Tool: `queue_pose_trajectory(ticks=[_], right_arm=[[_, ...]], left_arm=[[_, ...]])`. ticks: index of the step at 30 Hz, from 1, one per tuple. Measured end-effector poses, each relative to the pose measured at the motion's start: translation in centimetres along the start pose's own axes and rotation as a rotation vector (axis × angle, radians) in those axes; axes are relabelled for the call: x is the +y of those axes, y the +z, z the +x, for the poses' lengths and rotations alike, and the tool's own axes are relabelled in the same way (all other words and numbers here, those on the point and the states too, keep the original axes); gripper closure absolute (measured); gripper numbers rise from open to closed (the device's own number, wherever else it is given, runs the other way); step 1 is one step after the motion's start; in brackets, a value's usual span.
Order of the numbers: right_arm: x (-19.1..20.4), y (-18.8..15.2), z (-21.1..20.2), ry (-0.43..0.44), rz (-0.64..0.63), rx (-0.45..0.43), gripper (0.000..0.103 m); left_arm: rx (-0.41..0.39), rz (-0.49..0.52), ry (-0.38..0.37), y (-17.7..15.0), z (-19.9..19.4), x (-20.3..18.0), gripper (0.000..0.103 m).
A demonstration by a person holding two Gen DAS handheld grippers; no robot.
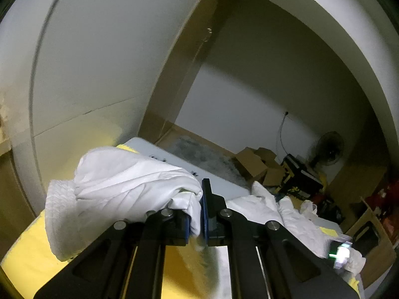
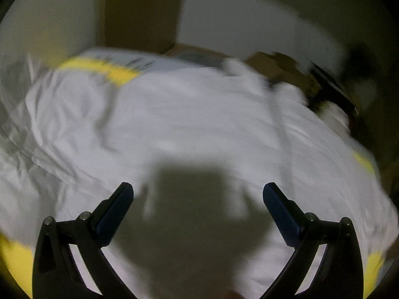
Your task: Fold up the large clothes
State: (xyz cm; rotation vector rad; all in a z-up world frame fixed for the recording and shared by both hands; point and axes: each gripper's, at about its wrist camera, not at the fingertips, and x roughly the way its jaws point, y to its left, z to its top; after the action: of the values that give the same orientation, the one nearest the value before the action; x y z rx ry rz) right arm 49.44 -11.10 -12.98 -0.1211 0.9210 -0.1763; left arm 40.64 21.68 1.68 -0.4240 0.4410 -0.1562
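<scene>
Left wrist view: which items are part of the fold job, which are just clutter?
In the job:
white garment, pinched in the left gripper
right gripper, open above the garment
yellow sheet underneath

Clutter:
cardboard boxes
fan
black-and-yellow case

Cardboard boxes (image 1: 251,163) on floor; fan (image 1: 329,147) by wall.

The big garment (image 1: 119,186) is plain white, no print on it, with a ribbed white cuff at the near left. Under it lies a bright yellow cover (image 1: 27,256) over a white tabletop (image 1: 174,159). Both grippers are black with dark blue pads (image 2: 279,211). On the far right sit brown cardboard boxes (image 1: 251,164) and a black fan (image 1: 329,148).
</scene>
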Motion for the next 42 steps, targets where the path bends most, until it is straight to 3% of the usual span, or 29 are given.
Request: queue_pose_trajectory(ticks=[6, 9, 12, 15, 18, 19, 23, 24, 26, 27, 28, 32, 35, 38, 42], right_arm=[[-15.4, -8.3, -6.7, 0.024, 0.260, -0.033, 0.000], [-21.0, -12.3, -9.7, 0.020, 0.368, -0.046, 0.000], [-25.0, -15.8, -11.9, 0.012, 0.449, -0.059, 0.000], [-27.2, -18.2, -13.0, 0.001, 0.477, -0.057, 0.000], [-28.9, -19.7, -14.1, -0.007, 0.487, -0.074, 0.000], [-29.1, -20.1, -14.6, -0.002, 0.487, -0.086, 0.000], [-29.6, -21.0, -15.6, 0.010, 0.466, -0.118, 0.000], [-29.4, -21.0, -15.8, 0.017, 0.458, -0.127, 0.000], [-28.8, -21.1, -16.1, 0.035, 0.448, -0.141, 0.000], [-28.5, -21.0, -16.2, 0.045, 0.445, -0.146, 0.000], [-28.2, -20.9, -16.3, 0.049, 0.443, -0.149, 0.000], [-26.9, -20.3, -16.7, 0.031, 0.409, -0.164, 0.000], [-25.4, -18.9, -16.7, 0.021, 0.367, -0.173, 0.000], [-22.5, -16.7, -16.3, 0.018, 0.289, -0.175, 0.000], [-15.7, -11.7, -15.1, -0.024, 0.089, -0.183, 0.000]], left_arm=[[0.057, 0.035, -0.070, -1.4, 3.1, -9.5, 0.098], [0.113, 0.088, -0.144, -4.4, 5.7, -15.8, 0.098], [0.242, 0.106, -0.218, -9.7, 8.8, -21.3, 0.098], [0.444, 0.135, -0.231, -18.2, 12.4, -24.8, 0.098], [0.594, 0.105, -0.188, -24.4, 14.5, -24.3, 0.096], [0.605, 0.082, -0.173, -25.7, 15.0, -23.7, 0.095], [0.567, 0.043, -0.213, -25.9, 15.0, -22.7, 0.093], [0.572, 0.042, -0.231, -25.8, 14.9, -22.5, 0.086], [0.573, 0.065, -0.286, -25.1, 14.3, -23.6, 0.056], [0.568, 0.079, -0.308, -24.6, 13.9, -24.0, 0.024], [0.536, 0.110, -0.328, -24.1, 12.4, -24.4, 0.000], [0.251, 0.179, -0.302, -21.3, 3.6, -23.8, 0.000], [0.178, 0.120, -0.292, -19.9, -0.6, -21.2, 0.000], [0.140, -0.033, -0.305, -19.4, -4.0, -15.0, 0.000], [0.149, -0.379, -0.401, -21.3, -4.9, -7.4, 0.000]])
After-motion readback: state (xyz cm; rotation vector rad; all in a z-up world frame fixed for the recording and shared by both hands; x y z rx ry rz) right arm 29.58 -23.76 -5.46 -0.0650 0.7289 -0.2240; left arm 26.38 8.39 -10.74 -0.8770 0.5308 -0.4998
